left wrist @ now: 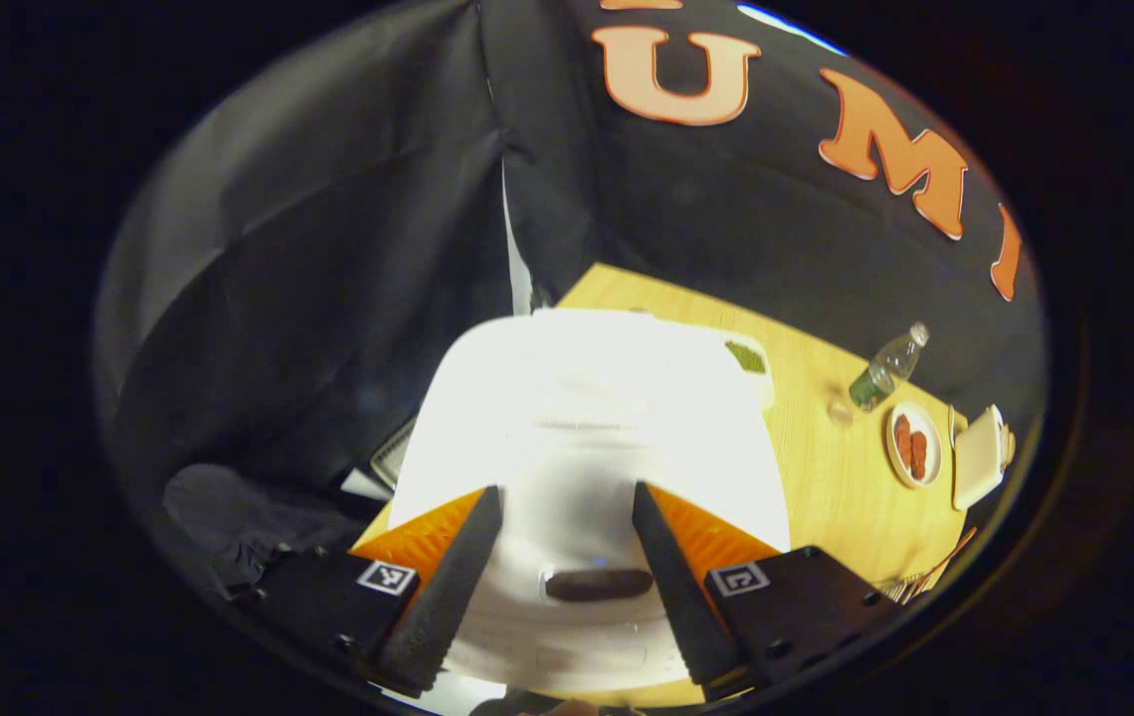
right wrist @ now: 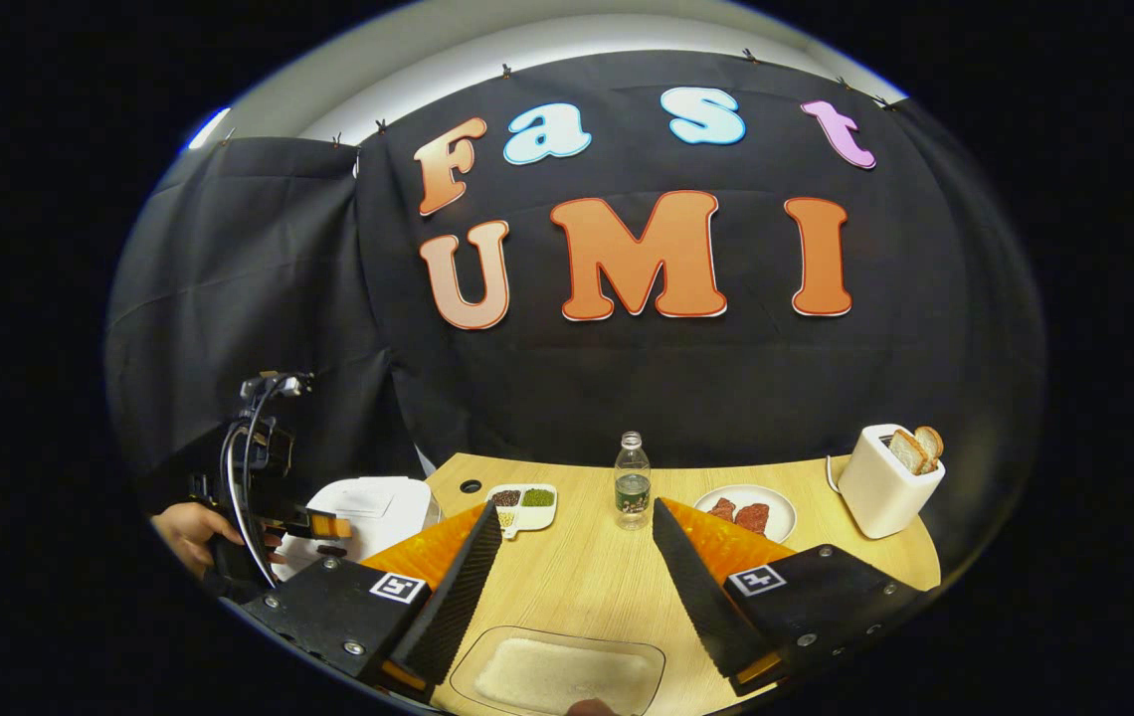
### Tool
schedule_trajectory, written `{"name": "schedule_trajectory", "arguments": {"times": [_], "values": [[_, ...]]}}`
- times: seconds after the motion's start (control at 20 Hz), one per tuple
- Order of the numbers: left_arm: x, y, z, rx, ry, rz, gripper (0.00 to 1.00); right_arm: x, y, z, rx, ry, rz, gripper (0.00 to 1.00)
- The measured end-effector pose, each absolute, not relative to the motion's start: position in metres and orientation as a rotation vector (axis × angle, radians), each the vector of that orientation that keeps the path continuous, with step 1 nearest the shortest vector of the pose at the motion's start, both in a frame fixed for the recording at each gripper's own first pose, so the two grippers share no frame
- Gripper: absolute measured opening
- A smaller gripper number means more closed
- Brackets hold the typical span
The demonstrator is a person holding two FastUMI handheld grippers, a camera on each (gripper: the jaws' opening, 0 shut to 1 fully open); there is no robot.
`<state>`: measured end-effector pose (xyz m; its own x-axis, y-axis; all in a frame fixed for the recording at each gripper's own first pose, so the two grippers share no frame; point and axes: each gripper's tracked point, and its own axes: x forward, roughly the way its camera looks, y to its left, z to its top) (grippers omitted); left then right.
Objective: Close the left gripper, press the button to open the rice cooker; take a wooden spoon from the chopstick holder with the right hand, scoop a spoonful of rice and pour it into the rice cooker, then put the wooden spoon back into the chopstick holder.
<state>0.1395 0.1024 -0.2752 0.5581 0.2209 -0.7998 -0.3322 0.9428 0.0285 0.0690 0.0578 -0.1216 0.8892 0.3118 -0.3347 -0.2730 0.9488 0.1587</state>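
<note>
L gripper (left wrist: pixel 567 557) hangs over the cooker (left wrist: pixel 577 418), fingers spread wide, nothing between them; the dark button (left wrist: pixel 599 584) on the cooker's front sits in the gap between the fingers, not touched as far as the view tells. Cooker lid is down. Cooker stands at the table's (left wrist: pixel 826 477) left end, near the front edge. Past it in the left gripper view: a sectioned dish (left wrist: pixel 752 360) just behind the cooker, then bottle (left wrist: pixel 887 366), plate (left wrist: pixel 913 444) w/ two reddish pieces, and toaster (left wrist: pixel 980 457) toward the far right end.

R gripper (right wrist: pixel 577 567) is also released, fingers apart, grasping nothing, held above the front-middle of the table (right wrist: pixel 587 577). Right under it, at the front edge, a clear tray of rice (right wrist: pixel 559 674). In the right gripper view the cooker (right wrist: pixel 368 512) is at the left edge w/ the L gripper (right wrist: pixel 323 525) over its front and a hand (right wrist: pixel 191 535) holding that gripper. Sectioned dish (right wrist: pixel 522 505) sits beside the cooker toward the back edge; bottle (right wrist: pixel 632 481) stands upright mid-back; plate (right wrist: pixel 746 512) just right of it; toaster (right wrist: pixel 887 481) w/ two bread slices at the back right corner.

Something thin, maybe utensils, shows at the table's right front edge in the left gripper view, too blurred to say.
</note>
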Motion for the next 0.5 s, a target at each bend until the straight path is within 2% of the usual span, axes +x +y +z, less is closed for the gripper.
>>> {"name": "schedule_trajectory", "arguments": {"times": [0.05,0.25,0.4,0.45,0.5], "values": [[0.132,0.099,-0.279,-0.143,0.958,0.327,0.95,0.069,0.057,-0.121,0.111,0.361,0.300,0.95],[0.134,0.097,-0.268,-0.128,0.889,0.305,0.96,0.066,0.056,-0.121,0.124,0.358,0.296,0.95],[0.139,0.087,-0.224,-0.101,0.725,0.258,0.96,0.066,0.058,-0.117,0.124,0.343,0.301,0.95],[0.140,0.086,-0.209,-0.077,0.663,0.240,0.93,0.066,0.060,-0.115,0.125,0.338,0.306,0.95],[0.138,0.084,-0.189,-0.054,0.606,0.225,0.96,0.066,0.063,-0.112,0.123,0.331,0.310,0.95]]}}
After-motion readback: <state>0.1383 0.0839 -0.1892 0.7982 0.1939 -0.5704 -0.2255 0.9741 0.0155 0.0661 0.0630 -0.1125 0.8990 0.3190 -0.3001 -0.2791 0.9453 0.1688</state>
